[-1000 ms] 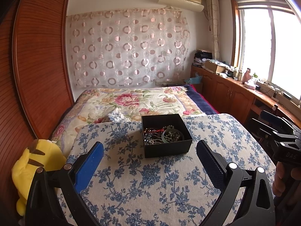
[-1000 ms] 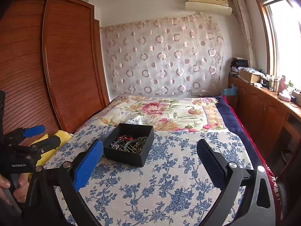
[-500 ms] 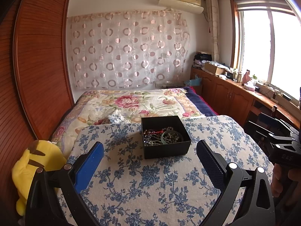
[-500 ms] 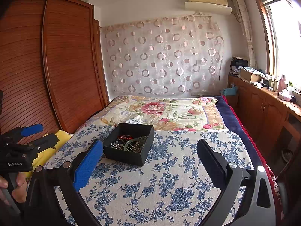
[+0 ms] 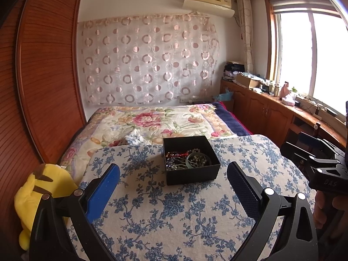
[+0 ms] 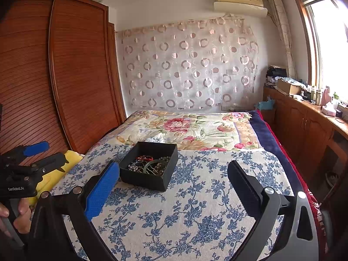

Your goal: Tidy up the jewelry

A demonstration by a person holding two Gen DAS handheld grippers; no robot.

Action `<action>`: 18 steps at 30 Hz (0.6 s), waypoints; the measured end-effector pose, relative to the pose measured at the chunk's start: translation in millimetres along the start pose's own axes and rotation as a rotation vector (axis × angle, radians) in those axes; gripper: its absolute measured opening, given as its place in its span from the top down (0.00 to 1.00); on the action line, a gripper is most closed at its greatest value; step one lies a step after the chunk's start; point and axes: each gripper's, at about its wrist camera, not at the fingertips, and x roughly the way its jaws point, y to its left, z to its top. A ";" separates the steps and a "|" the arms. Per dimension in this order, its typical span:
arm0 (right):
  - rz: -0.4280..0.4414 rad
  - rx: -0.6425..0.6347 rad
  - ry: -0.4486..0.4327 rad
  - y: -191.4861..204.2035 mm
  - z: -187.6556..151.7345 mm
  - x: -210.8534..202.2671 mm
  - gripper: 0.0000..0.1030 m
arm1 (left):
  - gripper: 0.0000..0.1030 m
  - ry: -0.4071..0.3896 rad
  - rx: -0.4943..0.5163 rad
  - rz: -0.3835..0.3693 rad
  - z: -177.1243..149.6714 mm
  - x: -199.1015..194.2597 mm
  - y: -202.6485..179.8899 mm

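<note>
Left tongs: held spread apart, nothing gripped. Right tongs: likewise held apart, nothing gripped. Black box, ahead of both tongs, set on the floral-clothed counter; tangled jewelry is contained within. Bed is seen beyond.

One black box sits on one blue-flowered cloth; inside the box, one green bangle among tangled bead strings too knotted to count; left of the cloth, one yellow plush; two grippers
</note>
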 end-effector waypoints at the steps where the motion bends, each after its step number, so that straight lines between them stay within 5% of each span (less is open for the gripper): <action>1: 0.000 -0.001 0.000 0.6 -0.1 0.3 0.03 | 0.08 0.000 0.000 -0.001 0.1 0.0 -0.1; 18: 0.000 -0.001 0.003 2.8 -3.6 2.0 0.03 | 0.08 0.000 0.000 -0.003 -0.1 -0.3 -0.3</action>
